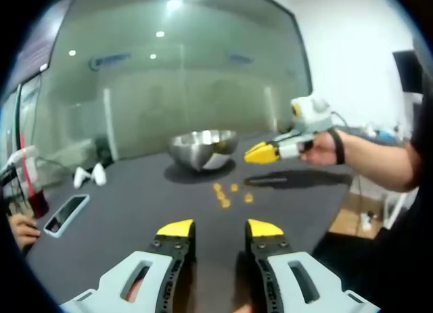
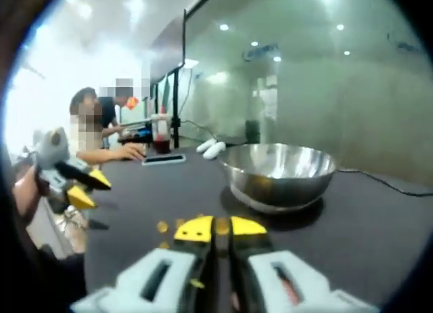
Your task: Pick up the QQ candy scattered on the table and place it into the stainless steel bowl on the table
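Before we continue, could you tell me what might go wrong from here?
1. The right gripper seems to pinch one small candy short of the bowl; releasing now would drop it on the table.
2. The remaining candies lie clustered, so the open left gripper may scatter them.

Recessed ceiling lights [image 1: 160, 34] reflect as bright spots in the glass partition [image 2: 325, 76]. Soft shadow pools beneath the stainless steel bowl [image 1: 203, 148] on the dark desk [image 1: 169, 198]. Fisheye curvature bends the edges; the right gripper view is hazier, overexposed at left.
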`<state>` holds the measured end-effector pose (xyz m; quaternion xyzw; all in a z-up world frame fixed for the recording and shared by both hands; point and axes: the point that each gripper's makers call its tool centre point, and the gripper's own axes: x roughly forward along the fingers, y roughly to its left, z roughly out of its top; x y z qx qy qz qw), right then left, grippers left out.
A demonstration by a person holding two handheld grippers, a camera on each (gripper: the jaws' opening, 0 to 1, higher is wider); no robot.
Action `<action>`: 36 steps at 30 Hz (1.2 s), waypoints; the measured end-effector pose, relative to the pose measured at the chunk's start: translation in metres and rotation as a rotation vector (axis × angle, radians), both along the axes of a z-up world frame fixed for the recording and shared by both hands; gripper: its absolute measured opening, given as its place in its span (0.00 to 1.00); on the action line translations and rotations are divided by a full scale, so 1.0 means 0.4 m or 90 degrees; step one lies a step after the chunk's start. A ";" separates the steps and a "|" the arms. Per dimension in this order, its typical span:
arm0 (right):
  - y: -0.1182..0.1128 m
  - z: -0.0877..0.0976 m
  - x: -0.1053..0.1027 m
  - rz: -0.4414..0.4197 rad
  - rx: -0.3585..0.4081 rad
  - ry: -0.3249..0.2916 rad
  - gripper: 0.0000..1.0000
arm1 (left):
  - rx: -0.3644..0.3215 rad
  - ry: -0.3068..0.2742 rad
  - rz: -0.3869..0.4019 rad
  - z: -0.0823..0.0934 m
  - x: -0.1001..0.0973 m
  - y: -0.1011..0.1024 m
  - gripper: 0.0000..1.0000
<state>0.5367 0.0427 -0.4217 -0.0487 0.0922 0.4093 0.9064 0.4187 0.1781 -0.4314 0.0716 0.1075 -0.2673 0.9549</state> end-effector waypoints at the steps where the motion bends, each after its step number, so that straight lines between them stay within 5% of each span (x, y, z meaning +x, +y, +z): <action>1: -0.003 0.004 -0.002 0.000 0.001 -0.001 0.09 | 0.000 0.001 0.000 0.000 0.000 0.000 0.31; 11: -0.013 0.063 0.036 -0.022 0.002 -0.040 0.09 | 0.003 -0.003 -0.007 0.007 -0.001 -0.011 0.31; 27: -0.005 0.123 0.219 -0.073 -0.014 -0.050 0.09 | 0.011 -0.012 0.002 0.025 -0.012 -0.003 0.31; 31: -0.011 0.132 0.250 -0.109 0.036 -0.026 0.09 | 0.016 -0.009 0.005 0.023 -0.013 0.000 0.31; 34: -0.008 0.133 0.263 -0.113 0.027 -0.038 0.10 | 0.014 -0.010 0.003 0.023 -0.009 0.007 0.31; 36: 0.000 0.144 0.253 -0.115 0.051 -0.042 0.18 | 0.014 -0.009 0.004 0.021 -0.009 0.006 0.31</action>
